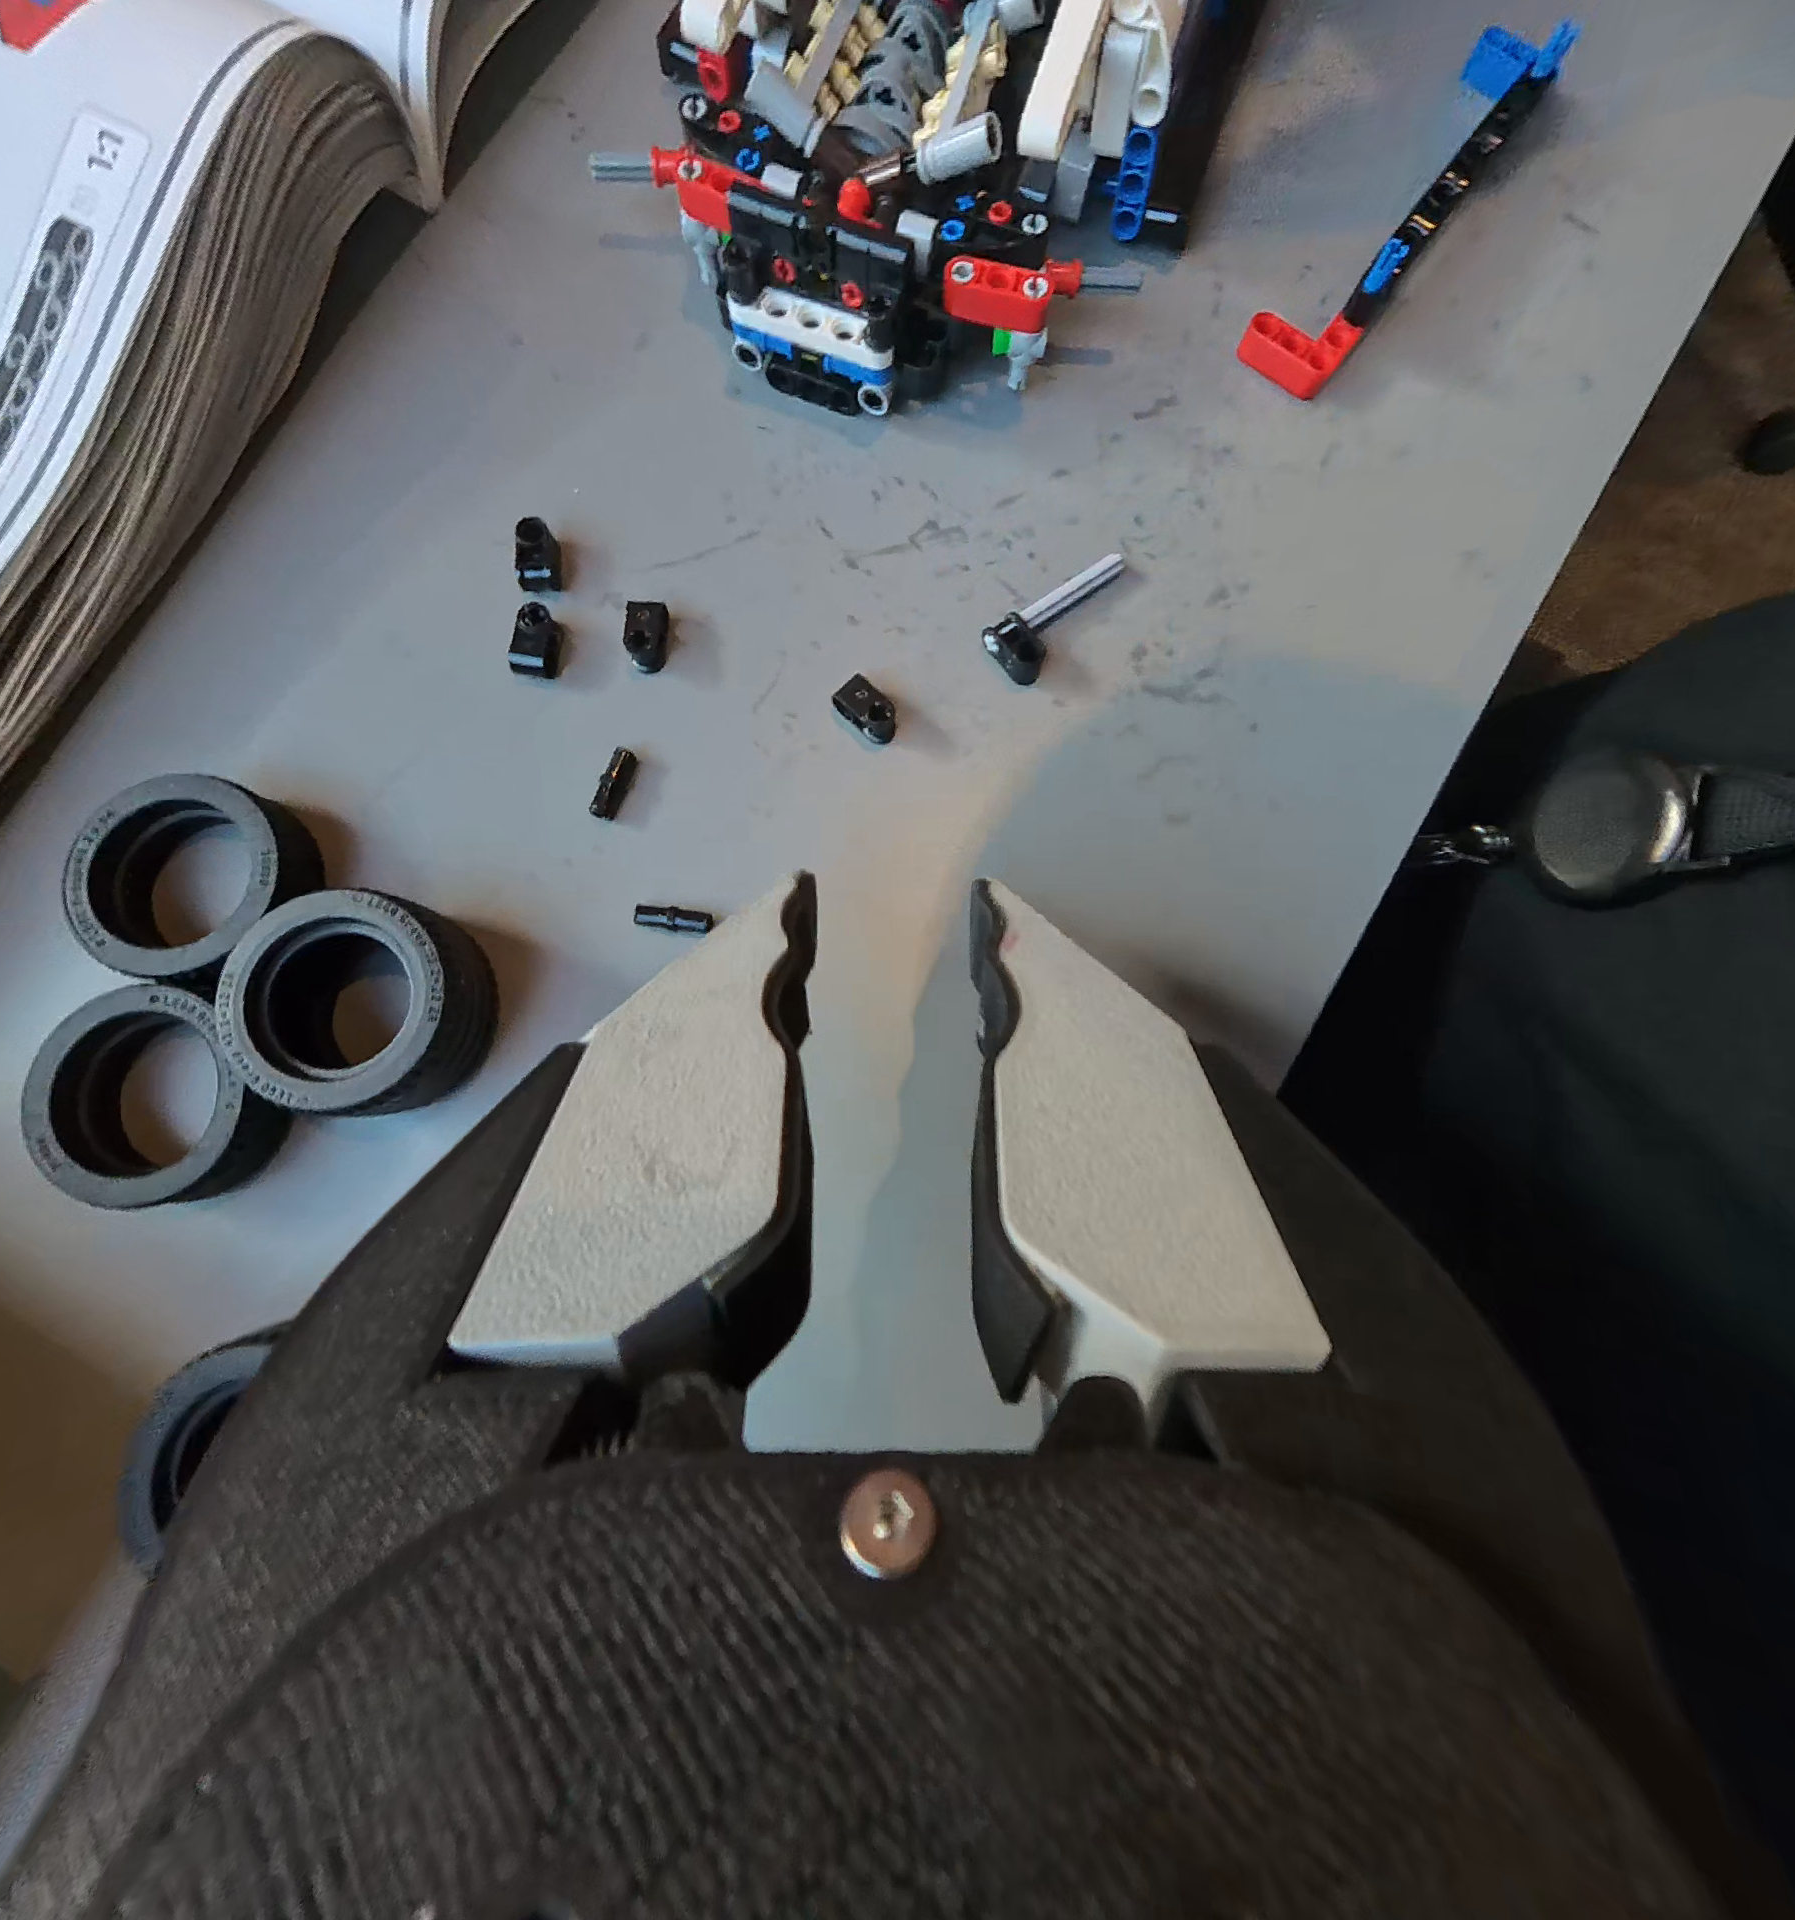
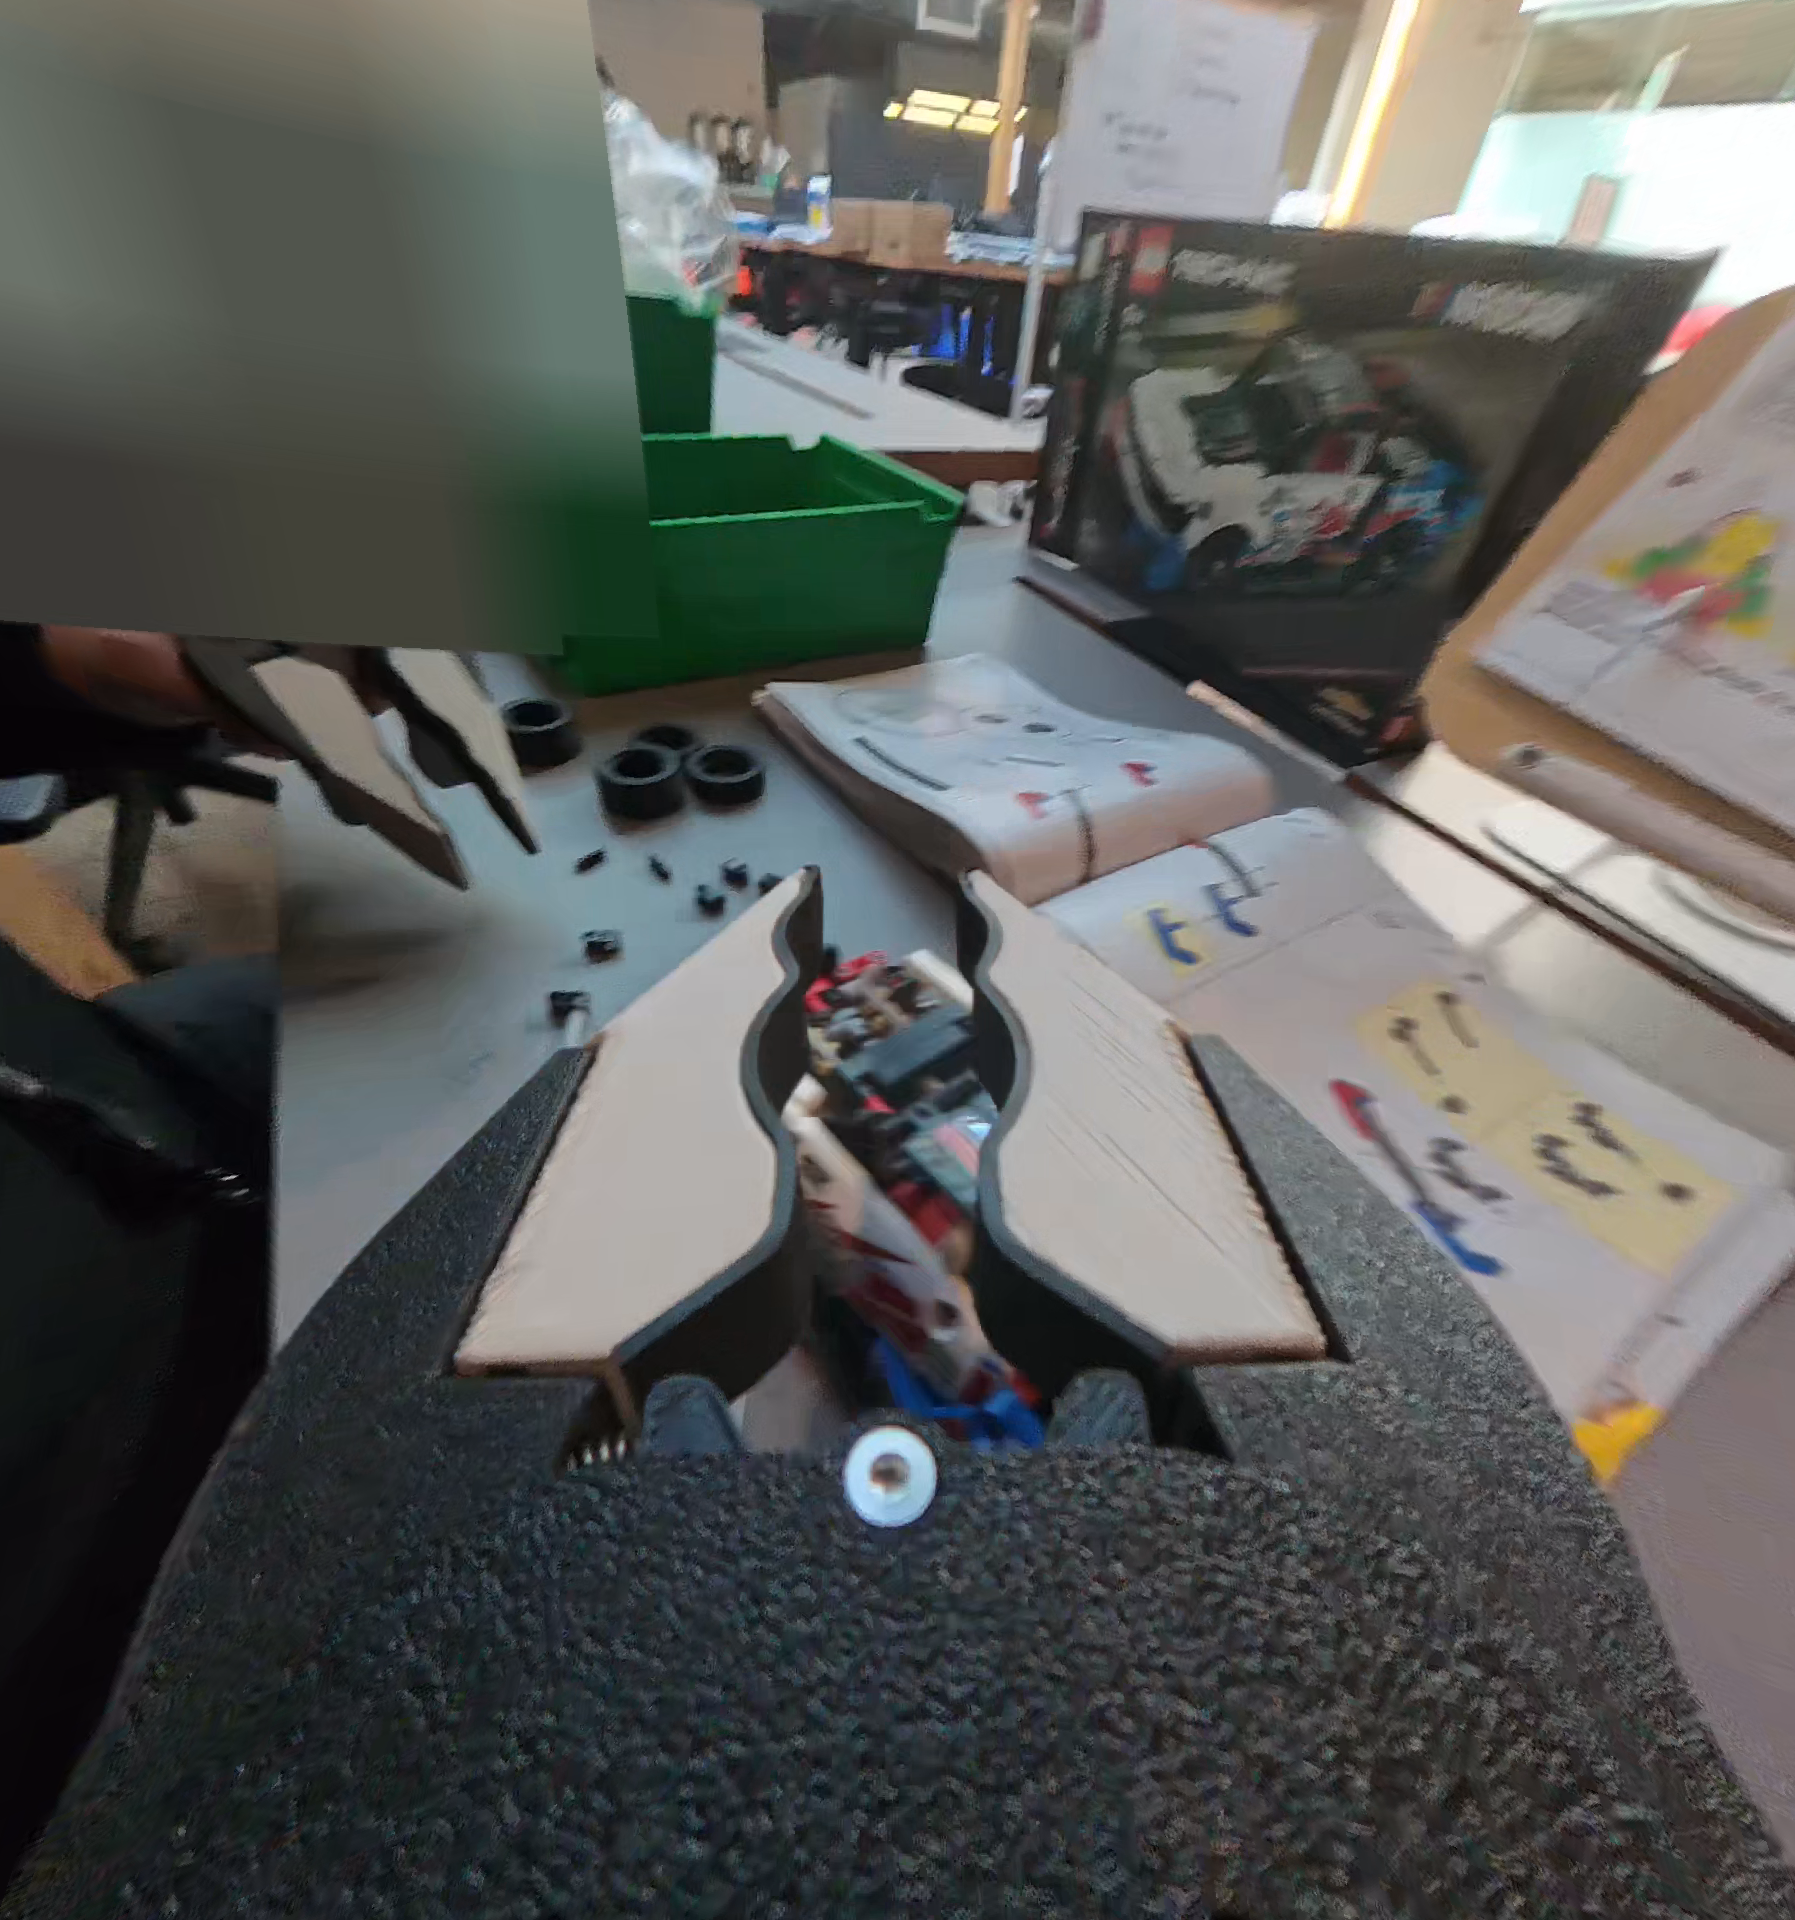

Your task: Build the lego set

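Observation:
The partly built lego car (image 1: 872, 208) stands at the far middle of the grey table (image 1: 1132, 831). My left gripper (image 1: 893, 899) is open and empty, low over the table, well short of the car. Loose black connectors (image 1: 538, 639), black pins (image 1: 614, 784) and a grey axle with a black connector (image 1: 1054, 613) lie between it and the car. My right gripper (image 2: 888, 894) is open and hovers over the car (image 2: 893, 1049), which shows blurred between its fingers; I cannot tell if they touch it. The left gripper (image 2: 493, 862) shows beyond, open.
Three black tyres (image 1: 249, 987) lie left of the left gripper, a fourth (image 1: 181, 1455) nearer. An open instruction book (image 1: 93, 312) lies far left. A black, blue and red beam assembly (image 1: 1392, 239) lies right. A green bin (image 2: 789, 551) and the set's box (image 2: 1340, 468) stand behind. Some 25 centimeters of space lies between my two pairs of fingers.

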Available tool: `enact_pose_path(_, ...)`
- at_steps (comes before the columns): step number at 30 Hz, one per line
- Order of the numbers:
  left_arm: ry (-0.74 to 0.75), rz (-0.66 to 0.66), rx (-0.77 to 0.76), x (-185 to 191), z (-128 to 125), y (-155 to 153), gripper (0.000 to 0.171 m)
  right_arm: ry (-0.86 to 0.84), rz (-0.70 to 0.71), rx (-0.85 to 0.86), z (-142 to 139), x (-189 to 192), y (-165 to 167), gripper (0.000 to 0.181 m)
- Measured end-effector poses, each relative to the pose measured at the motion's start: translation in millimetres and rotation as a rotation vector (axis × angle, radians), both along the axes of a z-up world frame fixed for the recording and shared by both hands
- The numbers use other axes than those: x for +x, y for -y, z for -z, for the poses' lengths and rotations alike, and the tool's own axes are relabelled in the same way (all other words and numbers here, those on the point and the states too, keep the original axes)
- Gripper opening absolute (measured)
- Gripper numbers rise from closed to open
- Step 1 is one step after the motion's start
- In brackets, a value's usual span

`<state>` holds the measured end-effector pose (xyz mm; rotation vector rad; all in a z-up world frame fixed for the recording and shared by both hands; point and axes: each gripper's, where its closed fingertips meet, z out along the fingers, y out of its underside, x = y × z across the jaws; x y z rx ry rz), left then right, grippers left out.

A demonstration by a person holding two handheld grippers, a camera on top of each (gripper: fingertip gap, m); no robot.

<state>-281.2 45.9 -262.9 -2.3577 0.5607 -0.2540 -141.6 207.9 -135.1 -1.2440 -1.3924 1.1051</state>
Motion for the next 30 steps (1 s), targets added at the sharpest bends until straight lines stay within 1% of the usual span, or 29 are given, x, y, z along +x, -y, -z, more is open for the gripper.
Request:
enact_pose_path(3, -0.007, 0.051, 0.011, 7.0, -0.2, -2.5, 0.027, 0.181, -0.096, -0.032, 37.7, -29.6, 63.0, 0.025)
enact_pose_path(5, -0.007, 0.08, 0.012, 12.4, 1.9, -3.1, 0.027, 0.304, -0.141, -0.007, 64.9, -45.0, 93.5, 0.024)
enact_pose_path(6, -0.009, 0.089, 0.011, 14.2, 3.7, -3.0, 0.027, 0.362, -0.145, 0.028, 77.6, -51.3, 102.3, 0.023)
enact_pose_path(9, -0.003, 0.098, 0.007, 18.0, 9.4, -0.6, 0.027, 0.513, -0.15, 0.122, 108.3, -64.3, 118.1, 0.022)
enact_pose_path(13, 0.037, 0.098, 0.031, 23.0, 9.9, 2.4, 0.027, 0.66, -0.112, 0.203, 139.1, -69.7, 115.7, 0.02)
enact_pose_path(15, 0.044, 0.098, 0.037, 23.1, 9.8, 3.2, 0.027, 0.694, -0.114, 0.192, 148.3, -71.2, 115.8, 0.02)
enact_pose_path(19, 0.044, 0.104, 0.033, 21.7, 10.7, 3.2, 0.027, 0.698, -0.14, 0.082, 152.4, -73.6, 120.0, 0.004)
enact_pose_path(25, 0.07, 0.103, 0.012, 25.9, 10.7, -2.2, 0.026, 0.671, -0.14, -0.006, 150.0, -70.1, 120.4, 0.004)
enact_pose_path(30, 0.057, 0.11, 0.023, 31.8, 9.1, -9.6, 0.026, 0.557, -0.191, -0.202, 125.2, -68.4, 125.0, 0.004)
